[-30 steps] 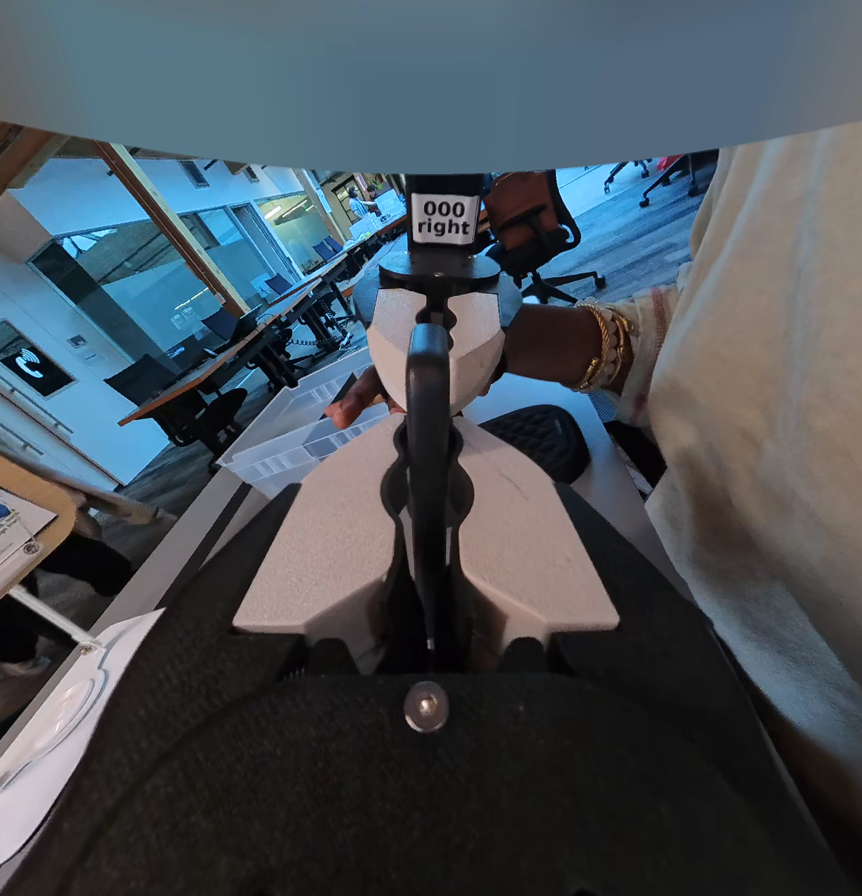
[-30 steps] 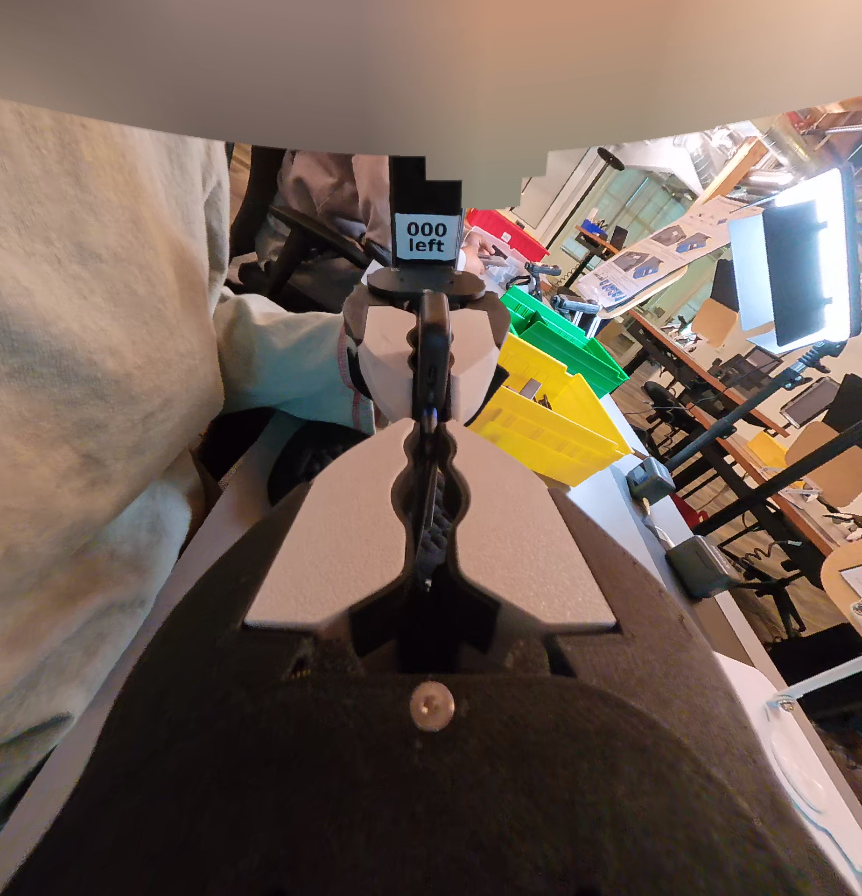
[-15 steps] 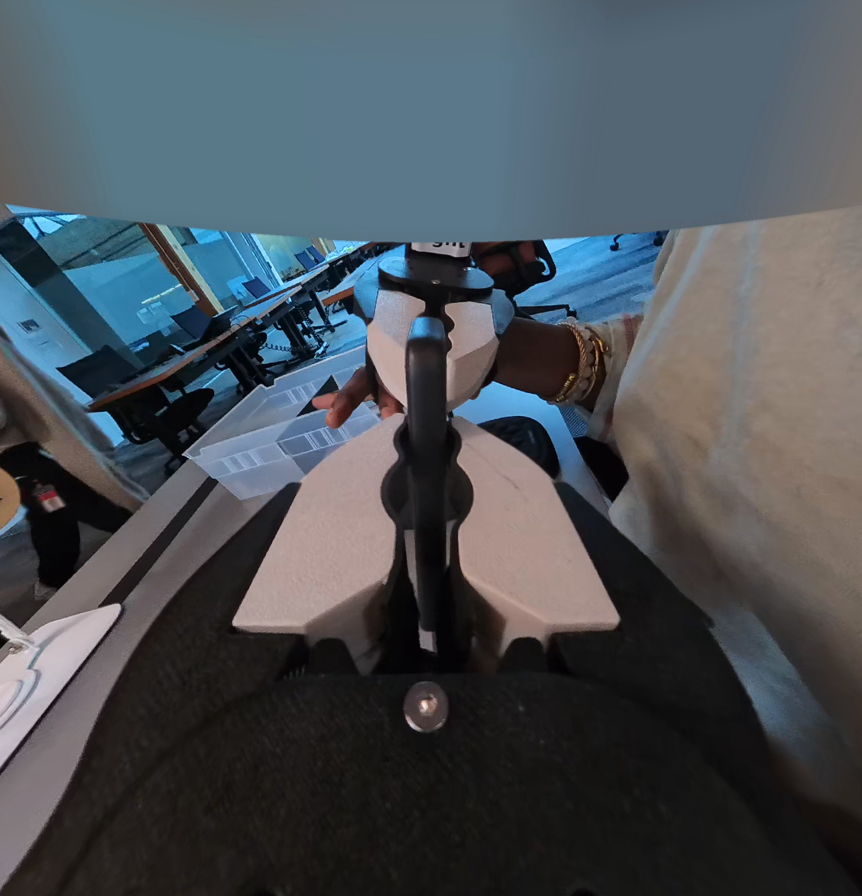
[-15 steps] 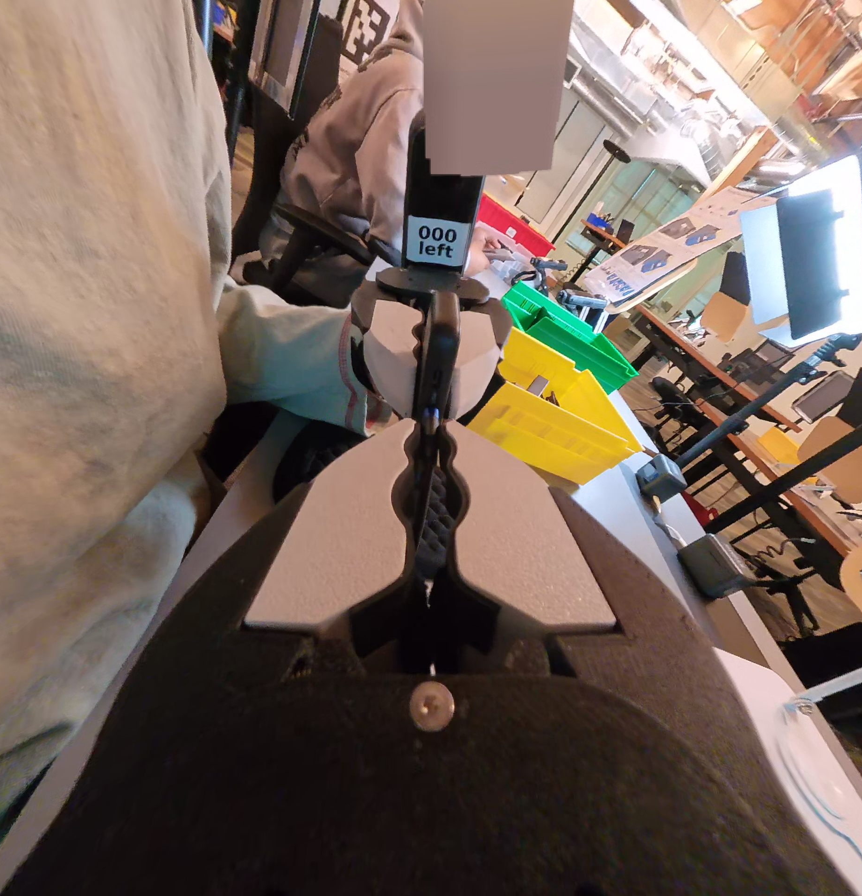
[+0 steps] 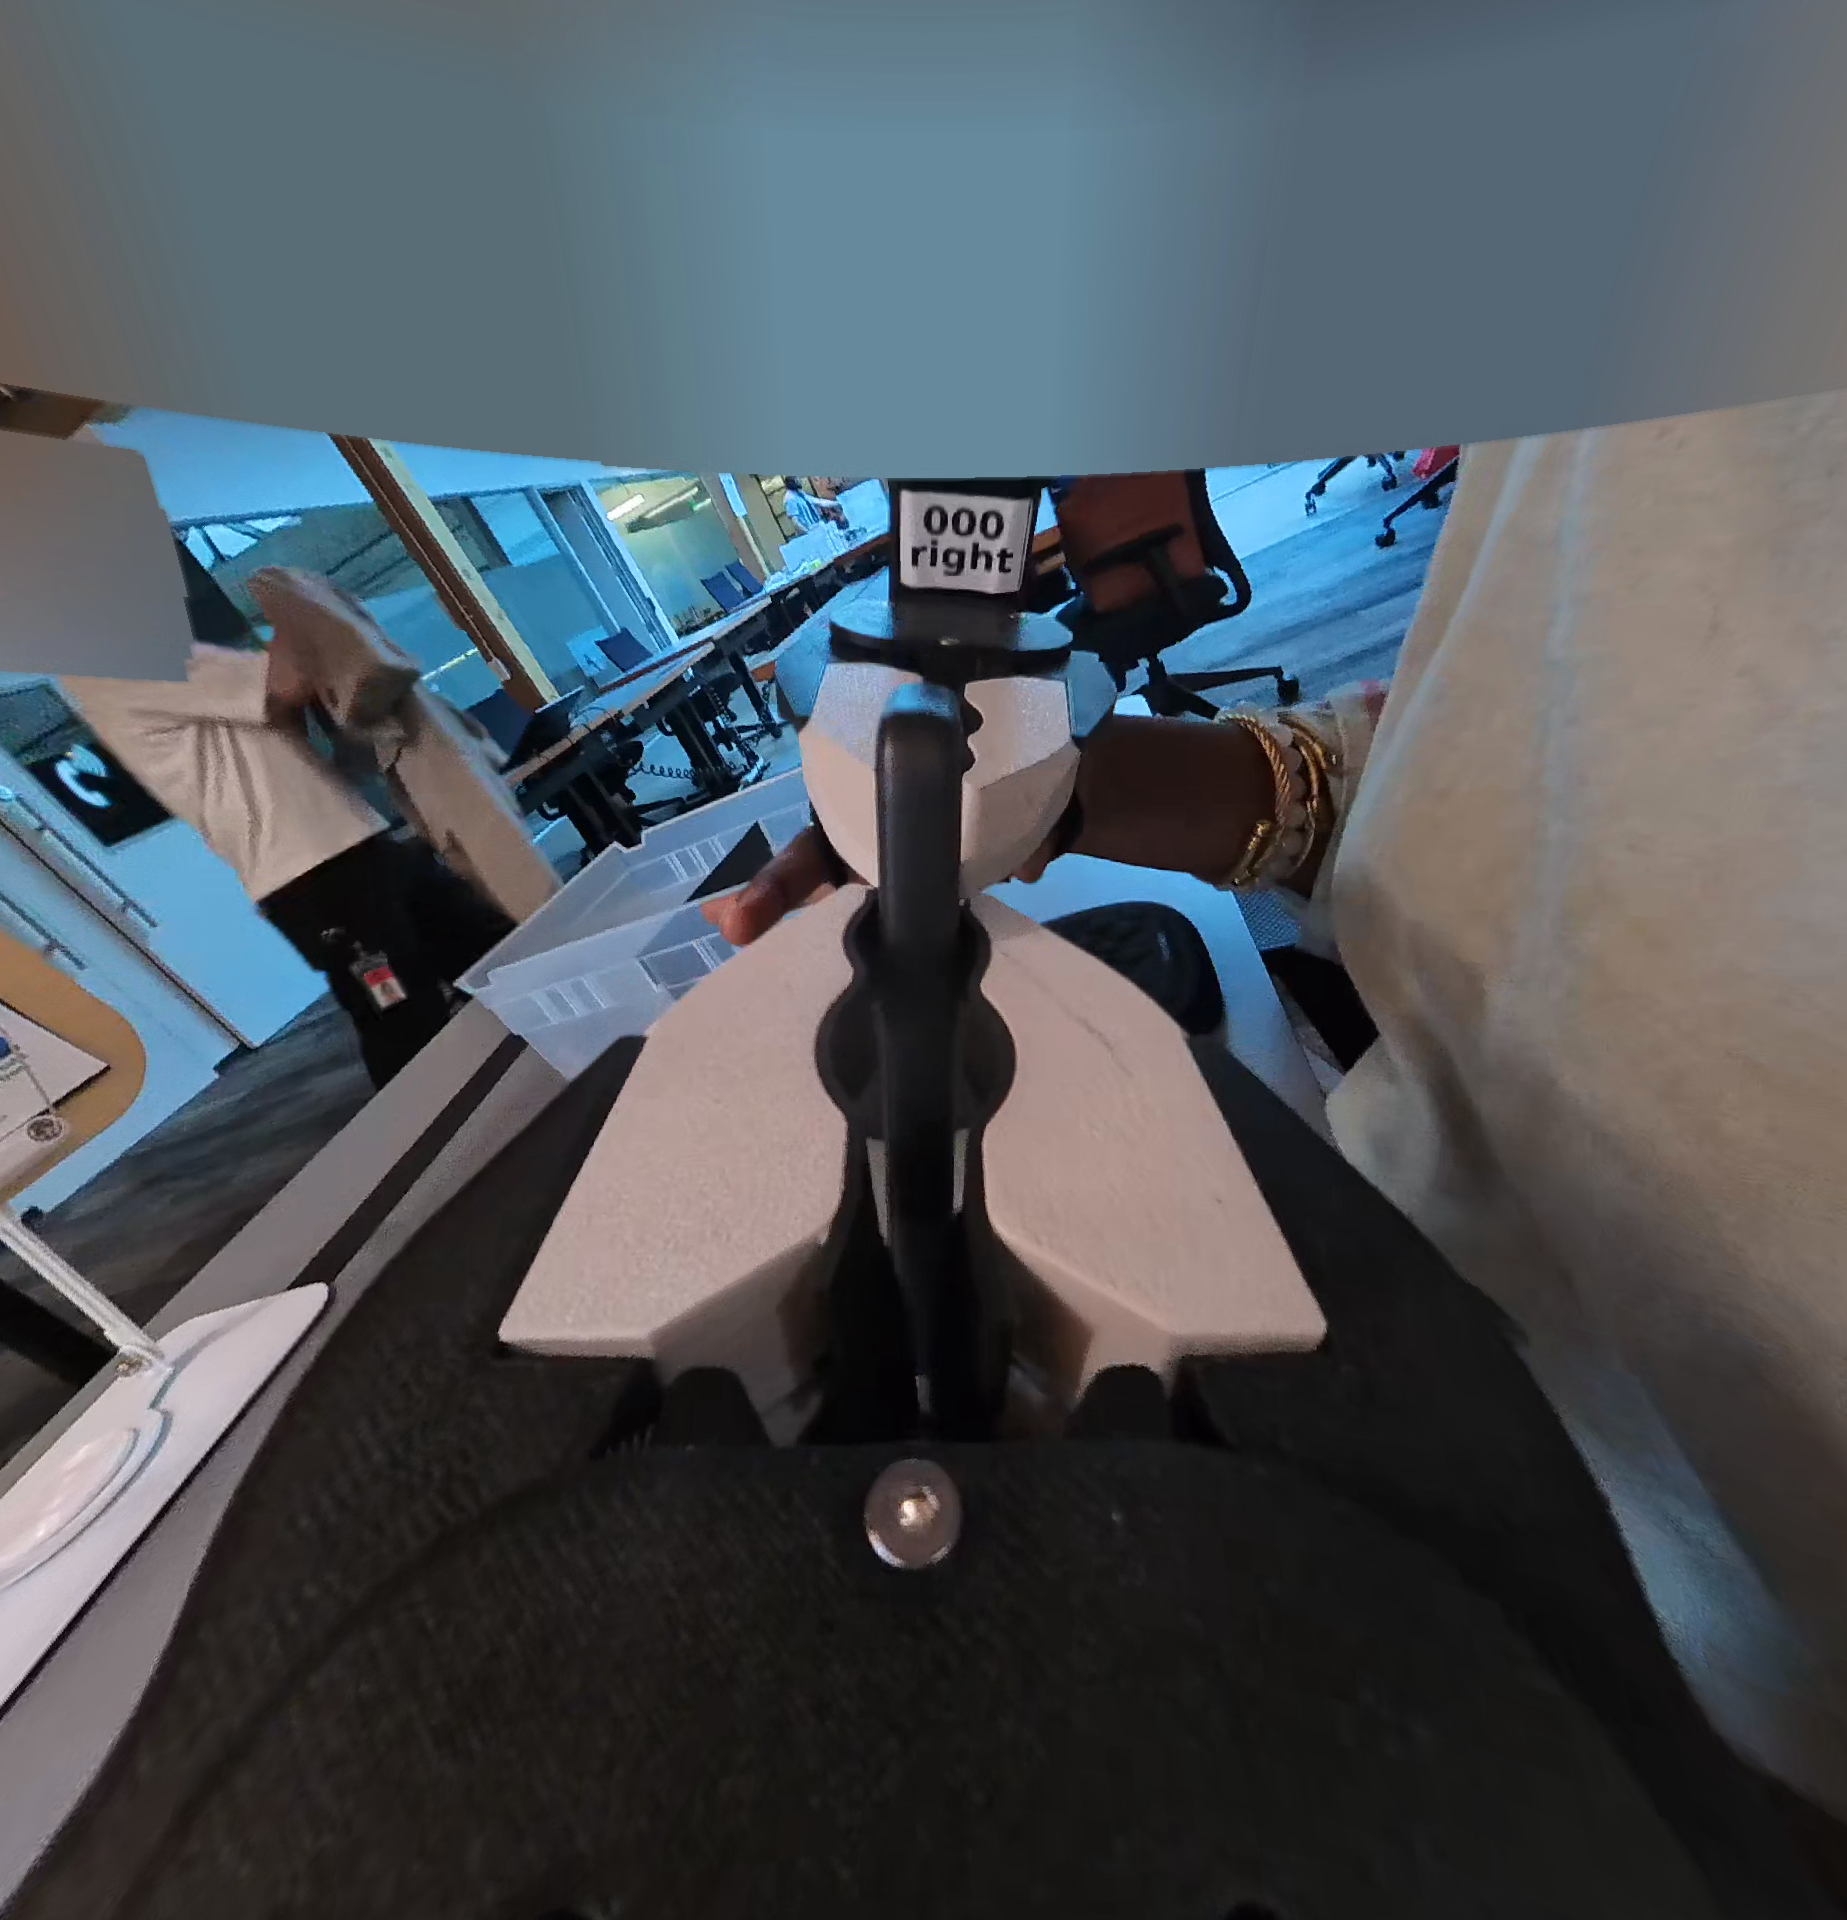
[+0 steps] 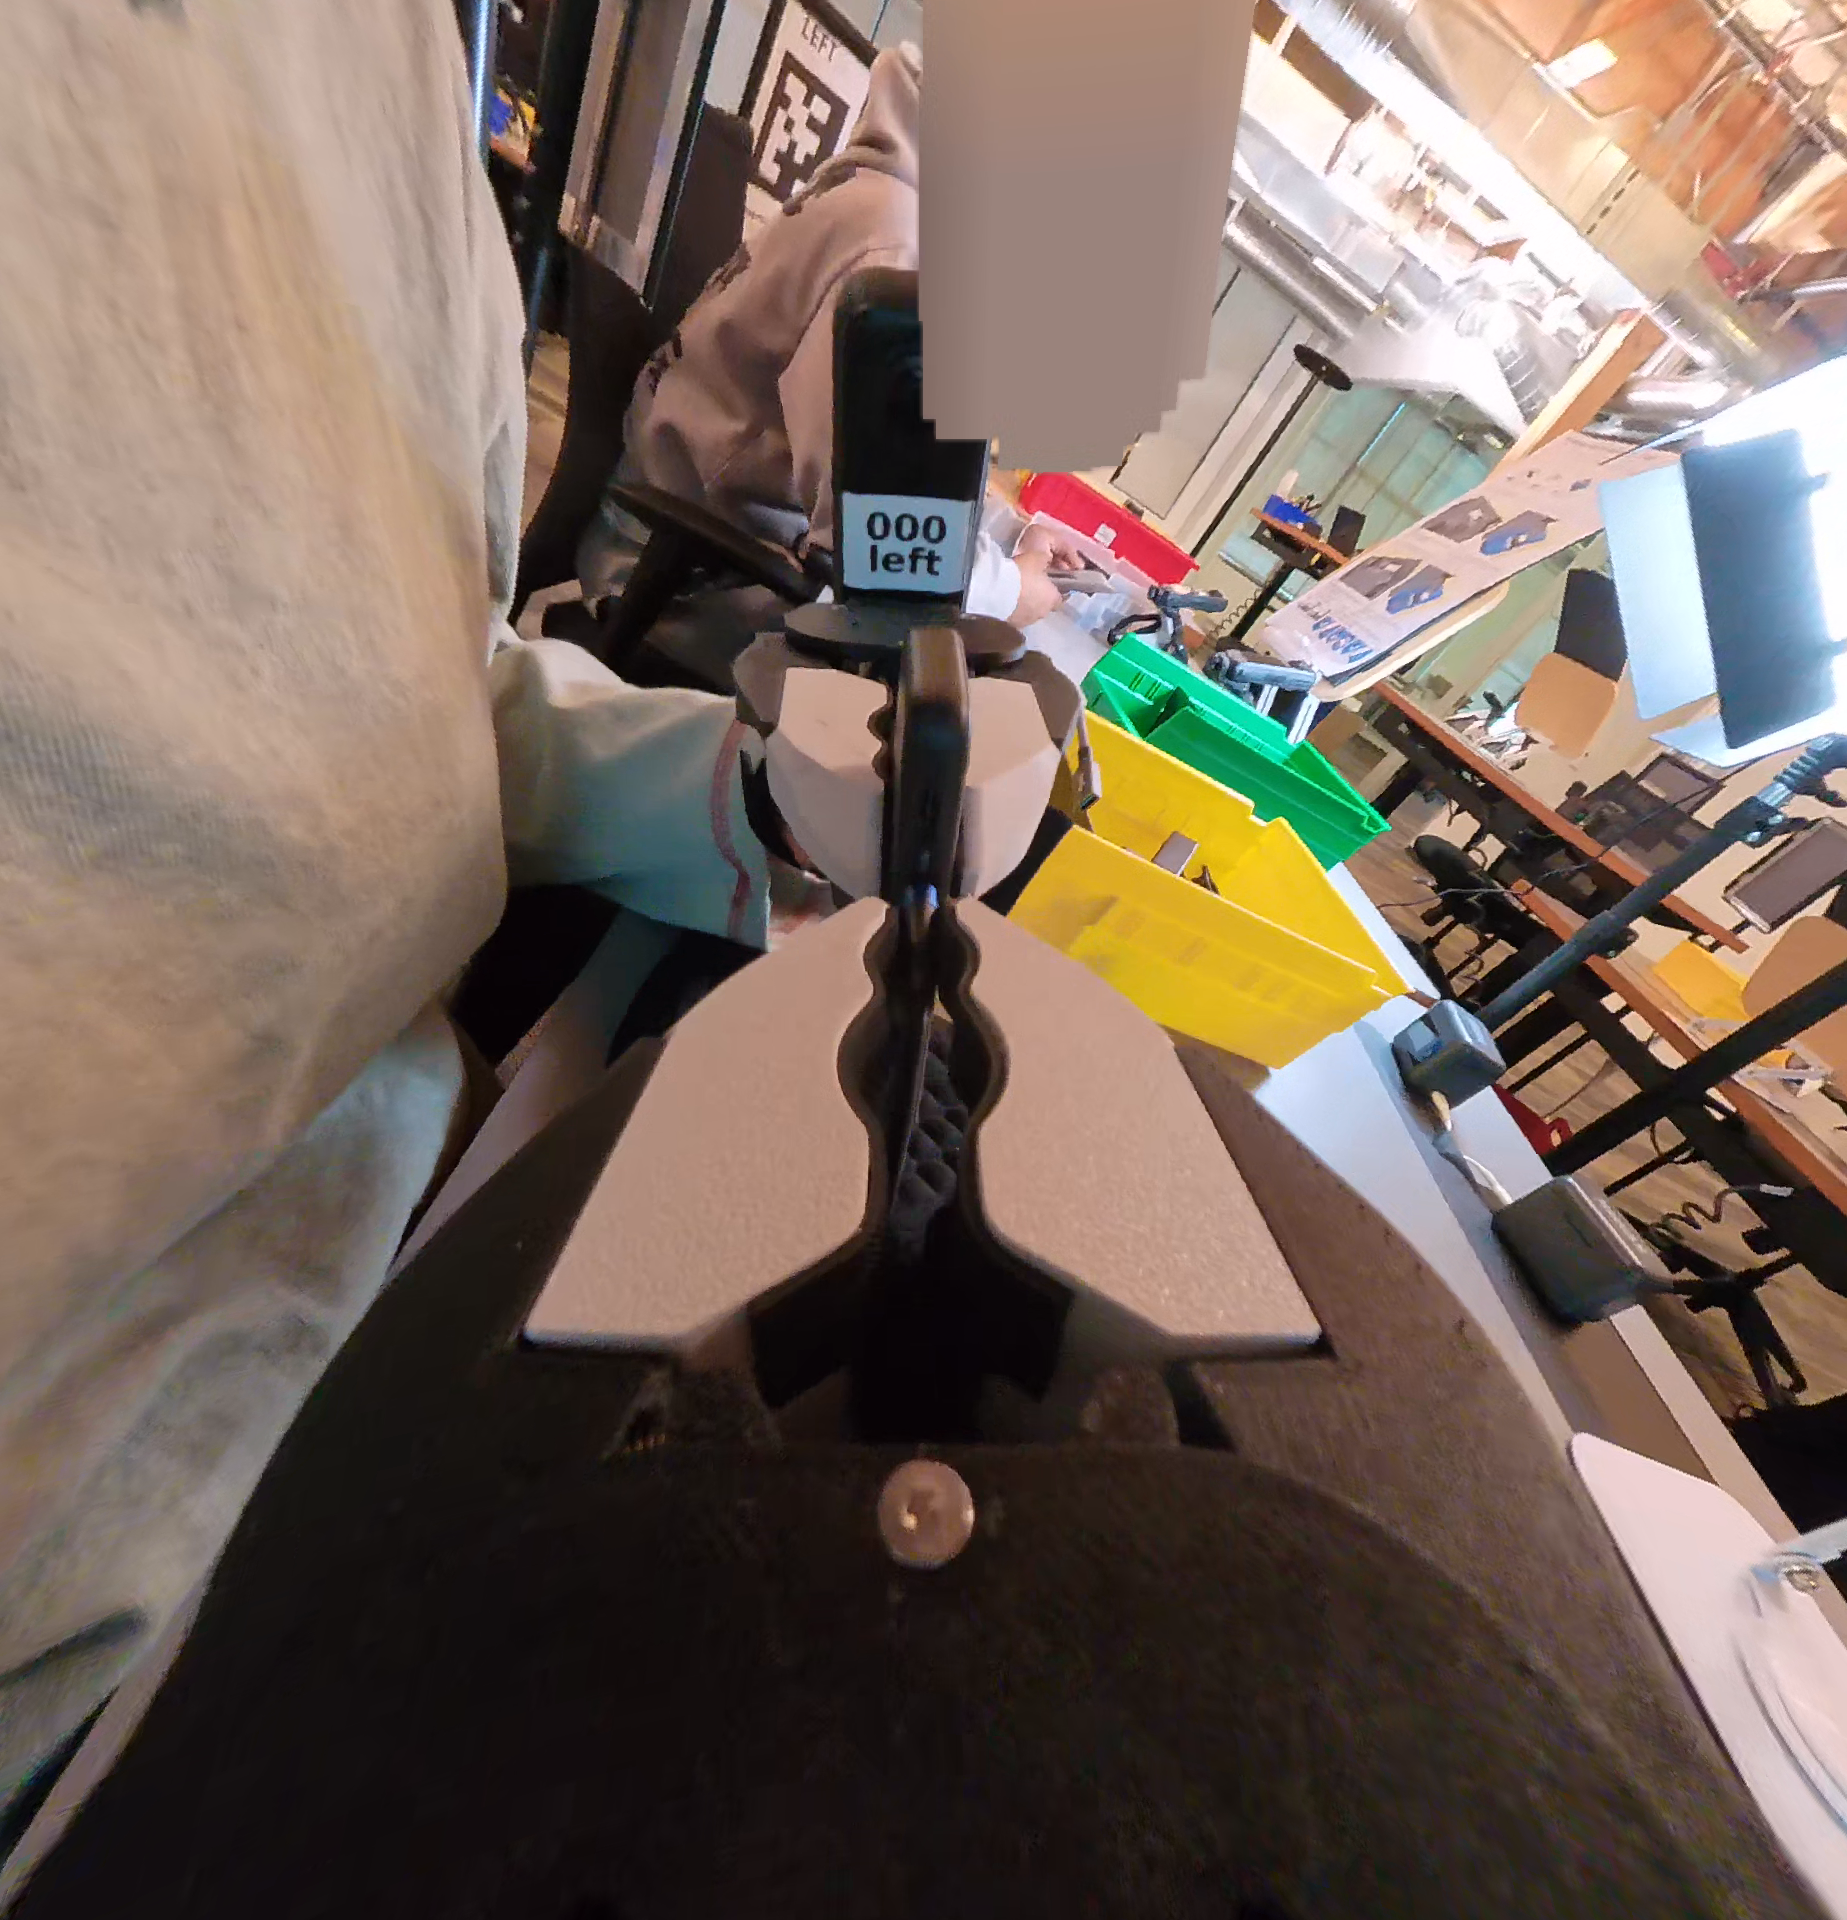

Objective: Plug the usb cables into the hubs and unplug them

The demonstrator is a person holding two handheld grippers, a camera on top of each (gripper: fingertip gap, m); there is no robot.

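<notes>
In the left wrist view my left gripper is shut on a flat black USB hub, seen edge-on and sticking out forward. The right gripper's grey fingers face it from just behind the hub's far end. In the right wrist view my right gripper is shut on a thin black USB plug. The plug's tip meets the hub, which the left gripper's fingers hold. The joint between plug and hub is hidden by the fingertips.
Clear plastic bins stand beyond the left gripper. Yellow bins and a green bin stand beyond the right one. Grey boxes sit on the table edge. A person stands at the left, and my holder's cream sleeve is close. My left and right fingertips are right by each other.
Both grippers stay shut and tip to tip on hub and plug. Both views have tilted a little. A standing person has come into the left of the left wrist view.
</notes>
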